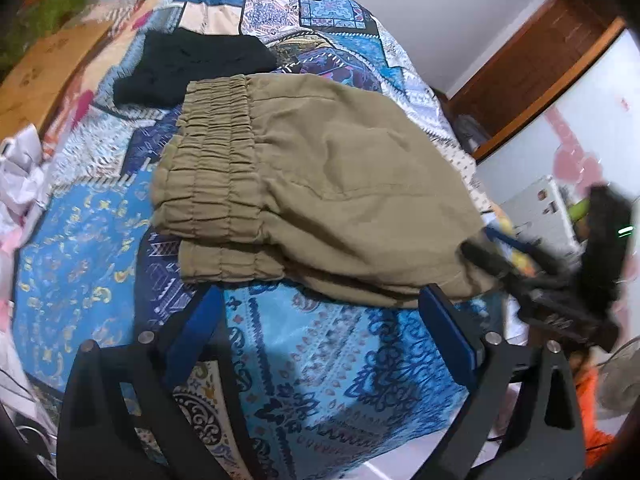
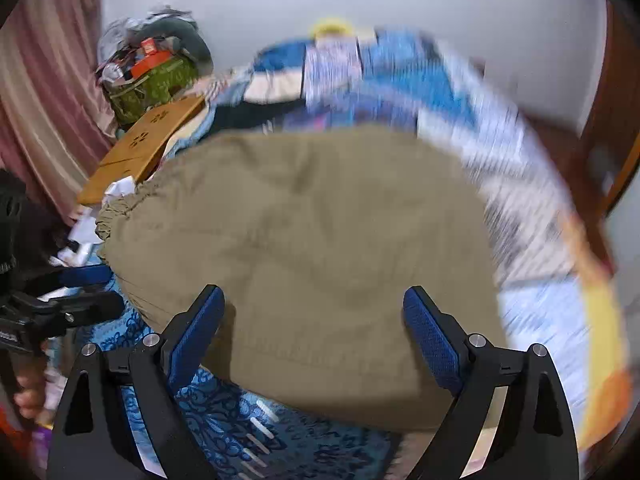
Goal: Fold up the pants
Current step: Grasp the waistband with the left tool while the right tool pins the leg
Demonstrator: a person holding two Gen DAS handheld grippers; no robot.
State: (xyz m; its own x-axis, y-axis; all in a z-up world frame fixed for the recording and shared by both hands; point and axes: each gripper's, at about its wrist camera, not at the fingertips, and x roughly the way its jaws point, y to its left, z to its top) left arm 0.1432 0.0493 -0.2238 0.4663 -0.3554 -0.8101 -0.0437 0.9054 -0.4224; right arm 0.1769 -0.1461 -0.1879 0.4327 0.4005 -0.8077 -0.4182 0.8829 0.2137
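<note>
Khaki pants (image 1: 320,184) lie folded in a thick bundle on the patterned blue bedspread (image 1: 320,368), elastic waistband to the left. My left gripper (image 1: 320,300) is open and empty, just in front of the bundle's near edge. My right gripper (image 2: 314,304) is open, its fingers spread over the near part of the pants (image 2: 312,240), which fill the blurred right wrist view. The right gripper also shows in the left wrist view (image 1: 492,256), at the bundle's right end.
A black garment (image 1: 192,66) lies behind the pants on the bed. A wooden board (image 1: 44,76) and crumpled white items (image 1: 20,168) sit at the left. A green bag of clutter (image 2: 148,76) stands at the far left. A wooden door frame (image 1: 532,68) is at the right.
</note>
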